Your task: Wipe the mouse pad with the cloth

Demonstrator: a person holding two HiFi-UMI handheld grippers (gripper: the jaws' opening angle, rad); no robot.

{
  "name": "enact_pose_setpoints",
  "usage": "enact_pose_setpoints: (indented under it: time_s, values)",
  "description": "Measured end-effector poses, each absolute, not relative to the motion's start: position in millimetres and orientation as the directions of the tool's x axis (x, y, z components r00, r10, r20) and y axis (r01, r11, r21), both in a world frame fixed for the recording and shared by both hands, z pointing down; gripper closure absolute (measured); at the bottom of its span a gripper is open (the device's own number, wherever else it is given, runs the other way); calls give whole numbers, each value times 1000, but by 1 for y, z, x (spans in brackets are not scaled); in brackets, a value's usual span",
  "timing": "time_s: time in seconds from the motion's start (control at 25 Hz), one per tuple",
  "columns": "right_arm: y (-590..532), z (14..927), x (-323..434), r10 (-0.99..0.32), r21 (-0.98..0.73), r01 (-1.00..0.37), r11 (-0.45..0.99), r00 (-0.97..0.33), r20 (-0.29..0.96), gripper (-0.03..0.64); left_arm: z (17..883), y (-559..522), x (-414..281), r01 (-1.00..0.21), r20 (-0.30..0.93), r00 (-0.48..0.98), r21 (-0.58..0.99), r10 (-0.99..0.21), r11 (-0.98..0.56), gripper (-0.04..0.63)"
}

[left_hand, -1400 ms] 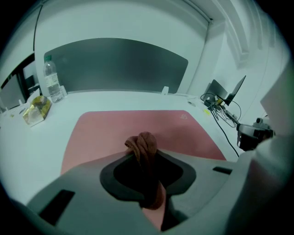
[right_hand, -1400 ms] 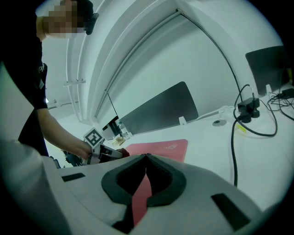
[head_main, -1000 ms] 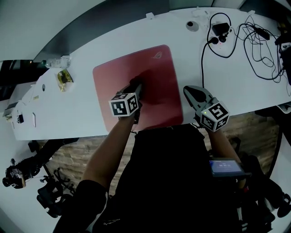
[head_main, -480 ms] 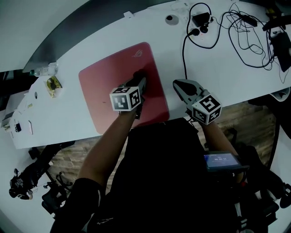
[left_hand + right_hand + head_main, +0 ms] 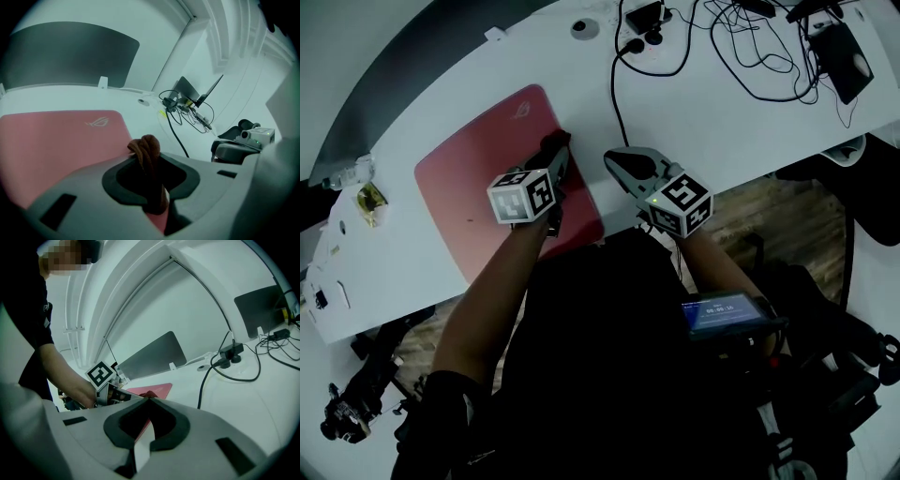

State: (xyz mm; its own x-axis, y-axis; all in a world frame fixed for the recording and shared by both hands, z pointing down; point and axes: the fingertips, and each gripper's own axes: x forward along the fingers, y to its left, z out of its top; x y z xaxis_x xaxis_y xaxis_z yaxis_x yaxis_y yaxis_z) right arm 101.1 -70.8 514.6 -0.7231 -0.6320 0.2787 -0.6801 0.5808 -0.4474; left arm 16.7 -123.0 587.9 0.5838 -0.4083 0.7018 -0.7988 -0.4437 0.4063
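Wiping step in hand: the left gripper (image 5: 555,155), jaws clenched on the bunched brown cloth (image 5: 147,152), holds it at the three-o'clock edge of the pink rectangular fabric mouse pad (image 5: 473,183), apparently touching it, though the dim head view leaves contact uncertain. The right gripper (image 5: 617,161), jaws closed together on nothing, hovers over the white curved table (image 5: 741,112) at three o'clock of the left. The next move probably calls for dragging the cloth toward nine o'clock across the pad under steady downward pressure.
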Motion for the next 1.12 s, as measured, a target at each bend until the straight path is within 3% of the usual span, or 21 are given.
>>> enact_pose_setpoints:
  time_s: [0.36,0.68,1.12]
  values:
    - [-62,517,103,-641,-451,-690,566,-713,286,591,582,-126,34,-743,627,669,560,-398,-367,505]
    - [-64,517,96,-641,-456,-680,574,-720,267,591,550,-141,35,-670,512,740,619,-436,-410,505]
    - [-60,522,98,-667,-463,-719,518,-679,307,591,574,-180,18,-758,632,648,478,-425,-444,505]
